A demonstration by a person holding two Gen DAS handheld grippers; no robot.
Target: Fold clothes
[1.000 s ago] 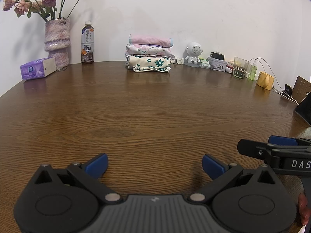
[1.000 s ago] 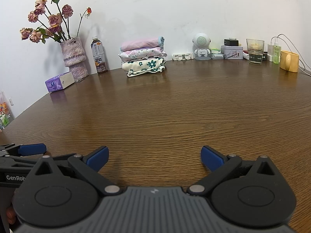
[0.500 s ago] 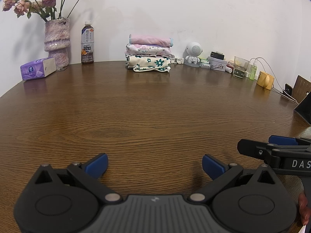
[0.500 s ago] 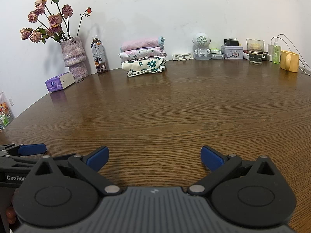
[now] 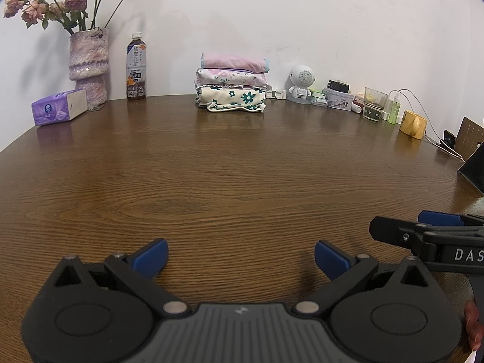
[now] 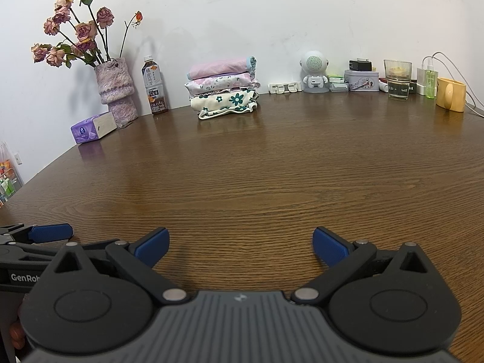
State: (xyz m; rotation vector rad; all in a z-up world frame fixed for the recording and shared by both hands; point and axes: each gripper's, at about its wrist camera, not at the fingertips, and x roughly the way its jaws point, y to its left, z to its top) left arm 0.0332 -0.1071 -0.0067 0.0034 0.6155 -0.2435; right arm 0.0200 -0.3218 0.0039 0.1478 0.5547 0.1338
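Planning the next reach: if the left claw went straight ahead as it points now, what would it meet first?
Bare table first; beyond it the left claw, open, would probably reach the folded clothes stack by the wall, though depth is unclear.

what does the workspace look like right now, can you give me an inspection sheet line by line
surface: brown wooden table, wide bare middle.
job's things: stack of folded clothes at the far edge by the wall, three layers, pink on top, floral at the bottom; no unfolded garment seen.
clutter: vase of dried roses, tea bottle, purple tissue pack, white robot figure, tin box, glass, yellow cup.
grippers: left gripper open, holds nothing; right gripper open, holds nothing; both low over the near table.
cables: white cable trailing behind the yellow cup.
surroundings: plain white wall.
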